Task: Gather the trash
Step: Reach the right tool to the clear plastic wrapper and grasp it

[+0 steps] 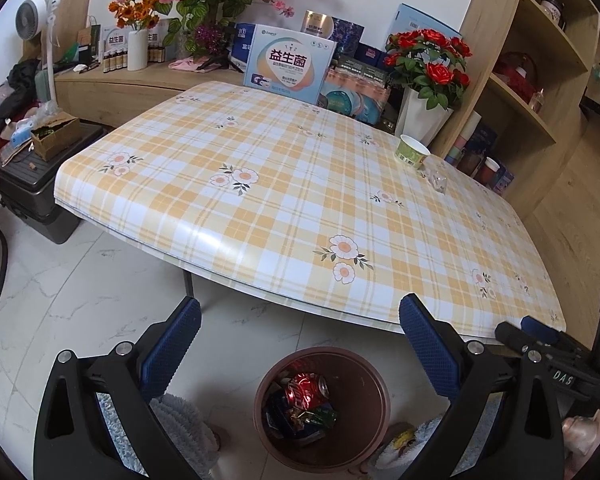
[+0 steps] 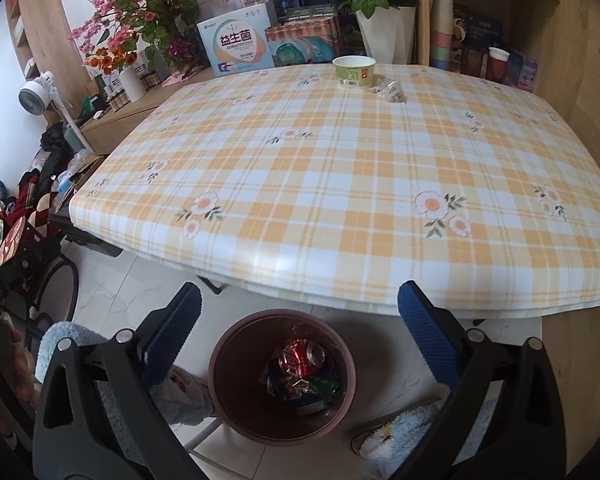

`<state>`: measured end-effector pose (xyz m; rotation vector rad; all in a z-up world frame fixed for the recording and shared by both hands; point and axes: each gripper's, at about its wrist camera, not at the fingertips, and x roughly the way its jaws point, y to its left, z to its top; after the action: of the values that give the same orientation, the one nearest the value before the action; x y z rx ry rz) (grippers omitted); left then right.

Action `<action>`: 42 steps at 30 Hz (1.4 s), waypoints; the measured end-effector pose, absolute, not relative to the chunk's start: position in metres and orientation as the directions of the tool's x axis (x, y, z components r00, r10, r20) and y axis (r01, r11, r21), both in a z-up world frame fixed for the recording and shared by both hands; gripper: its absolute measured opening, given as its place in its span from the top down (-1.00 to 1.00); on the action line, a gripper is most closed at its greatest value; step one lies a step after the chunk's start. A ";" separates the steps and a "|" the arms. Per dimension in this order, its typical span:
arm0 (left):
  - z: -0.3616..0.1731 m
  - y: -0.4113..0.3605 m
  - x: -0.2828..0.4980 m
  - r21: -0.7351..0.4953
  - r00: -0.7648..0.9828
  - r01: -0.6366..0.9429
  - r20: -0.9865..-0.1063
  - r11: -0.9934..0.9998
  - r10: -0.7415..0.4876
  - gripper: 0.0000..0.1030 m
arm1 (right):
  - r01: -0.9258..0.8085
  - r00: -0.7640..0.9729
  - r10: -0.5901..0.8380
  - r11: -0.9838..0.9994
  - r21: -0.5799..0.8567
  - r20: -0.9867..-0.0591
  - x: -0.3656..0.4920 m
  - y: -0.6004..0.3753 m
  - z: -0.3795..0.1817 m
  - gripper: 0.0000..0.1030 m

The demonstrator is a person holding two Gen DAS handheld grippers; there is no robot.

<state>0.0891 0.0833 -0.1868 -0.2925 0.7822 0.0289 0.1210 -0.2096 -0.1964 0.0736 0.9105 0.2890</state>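
Left tool (image 1: 298, 334) spread wide, nothing between its blue pads, hanging over the floor just in front of the near edge of the surface (image 1: 284, 184). Right tool (image 2: 298, 320) also spread wide and empty, same spot from the other side; part of it shows at the right edge of the left wrist view. Brown bin (image 1: 380, 396) on the white tile floor below both tools, partly tucked under the surface edge; same bin in the right view (image 2: 220, 364). Inside it: crushed red can (image 1: 306, 390), also seen (image 2: 302, 357), lying on top of dark and green wrappers (image 1: 320, 416). Trash on the surface, far side: green paper cup (image 1: 412, 153) upright, and just beside it, on its right, a small crumpled clear plastic piece (image 1: 438, 180); whether they touch, can't tell. Right view shows the same cup (image 2: 354, 71) and plastic piece (image 2: 392, 91). Both well apart from the tools. Surface covered with a yellow-and-white plaid cloth with flower prints. Behind it: blue-and-white box (image 1: 290, 65), red roses in a white vase (image 1: 430, 92), pink blossoms, wooden shelves at right. Small white fan (image 1: 34, 16) at far left. Fluffy blue slippers on the floor near the bin (image 2: 404, 428).
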 end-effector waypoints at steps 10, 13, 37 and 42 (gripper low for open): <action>-0.195 0.055 0.128 -0.218 0.682 -0.078 -0.723 0.973 -0.107 -0.88 | -0.159 0.605 0.189 0.980 0.116 -0.774 0.155 -0.244 -0.194 -0.89; -0.199 0.048 0.145 -0.208 0.670 -0.069 -0.735 0.976 -0.109 -0.88 | -0.141 0.609 0.170 0.984 0.105 -0.775 0.169 -0.255 -0.195 -0.89; -0.212 0.001 0.283 -0.142 0.630 0.019 -0.767 0.990 -0.122 -0.88 | -0.157 0.625 0.157 0.985 0.074 -0.765 0.350 -0.310 -0.205 -0.89; -0.213 -0.004 0.312 -0.130 0.632 0.034 -0.766 0.991 -0.122 -0.88 | -0.178 0.631 0.184 0.980 0.091 -0.754 0.392 -0.313 -0.211 -0.89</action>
<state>0.3117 -0.0045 -0.2134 -0.1072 0.8830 -0.0896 0.3921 -0.3133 -0.2106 0.0081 0.8634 0.2073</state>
